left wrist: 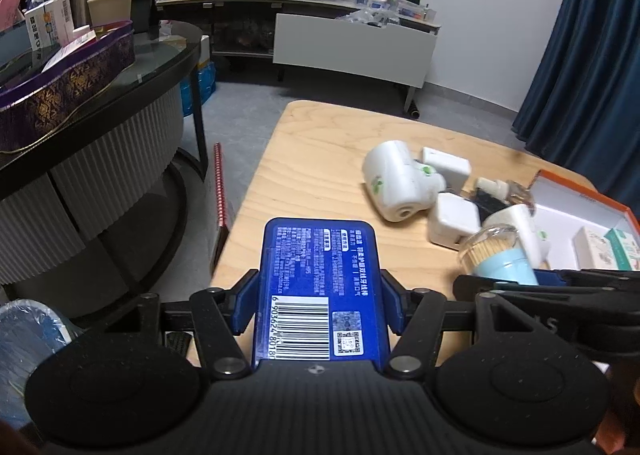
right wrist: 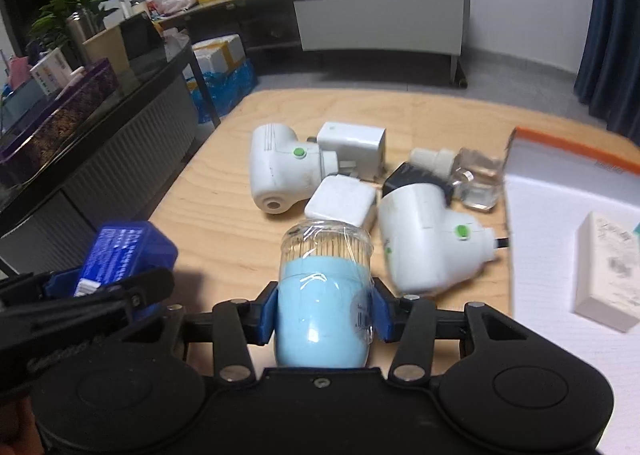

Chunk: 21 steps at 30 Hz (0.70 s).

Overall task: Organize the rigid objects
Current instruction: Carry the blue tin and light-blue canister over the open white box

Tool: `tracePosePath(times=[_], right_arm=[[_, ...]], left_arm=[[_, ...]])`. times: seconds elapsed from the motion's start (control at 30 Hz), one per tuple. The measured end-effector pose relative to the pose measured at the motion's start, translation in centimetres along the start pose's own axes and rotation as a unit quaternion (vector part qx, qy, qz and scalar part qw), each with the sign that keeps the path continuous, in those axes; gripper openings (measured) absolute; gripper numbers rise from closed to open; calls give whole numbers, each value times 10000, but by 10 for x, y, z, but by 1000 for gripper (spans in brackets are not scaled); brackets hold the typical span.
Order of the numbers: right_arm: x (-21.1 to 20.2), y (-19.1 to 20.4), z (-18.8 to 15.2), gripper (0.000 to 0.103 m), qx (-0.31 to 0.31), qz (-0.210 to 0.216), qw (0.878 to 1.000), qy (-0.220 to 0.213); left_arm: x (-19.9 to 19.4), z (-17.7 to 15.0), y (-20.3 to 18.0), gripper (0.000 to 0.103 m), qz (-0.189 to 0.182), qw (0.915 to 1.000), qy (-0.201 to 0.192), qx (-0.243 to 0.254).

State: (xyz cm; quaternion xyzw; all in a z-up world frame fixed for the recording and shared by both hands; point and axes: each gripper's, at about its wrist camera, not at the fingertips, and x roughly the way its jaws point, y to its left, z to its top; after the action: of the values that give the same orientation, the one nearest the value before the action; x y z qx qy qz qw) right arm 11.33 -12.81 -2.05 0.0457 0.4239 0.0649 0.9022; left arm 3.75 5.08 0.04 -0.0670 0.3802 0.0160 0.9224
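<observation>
My left gripper point(left wrist: 320, 295) is shut on a flat blue box point(left wrist: 316, 255) with a barcode label, held above the left part of the wooden table point(left wrist: 320, 159). My right gripper point(right wrist: 324, 309) is shut on a light blue toothpick jar point(right wrist: 324, 279) with a clear top, just in front of the pile. In the right wrist view the blue box point(right wrist: 124, 251) shows at the lower left. The pile holds two white plug-in devices point(right wrist: 280, 171) point(right wrist: 428, 247), two white chargers point(right wrist: 352, 143) point(right wrist: 344, 203) and a small glass bottle point(right wrist: 472, 179).
A white box with an orange rim point(right wrist: 560, 199) lies open at the right and holds a small white carton point(right wrist: 608, 271). A dark round table point(left wrist: 120, 95) with a purple tray stands to the left. A red spiral notebook point(left wrist: 220, 187) leans by the table's left edge.
</observation>
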Motion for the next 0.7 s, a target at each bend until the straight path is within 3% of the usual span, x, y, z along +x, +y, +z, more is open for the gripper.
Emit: tracePosePath(times=[0.33, 0.7], right_arm=[[-69, -28, -22, 57, 74, -220, 9991, -368], [-104, -55, -47, 57, 349, -344, 9977, -459]], left_arm=[[-32, -10, -36, 62, -358, 9993, -140, 37], [-44, -21, -65, 62, -603, 9979, -15, 216]])
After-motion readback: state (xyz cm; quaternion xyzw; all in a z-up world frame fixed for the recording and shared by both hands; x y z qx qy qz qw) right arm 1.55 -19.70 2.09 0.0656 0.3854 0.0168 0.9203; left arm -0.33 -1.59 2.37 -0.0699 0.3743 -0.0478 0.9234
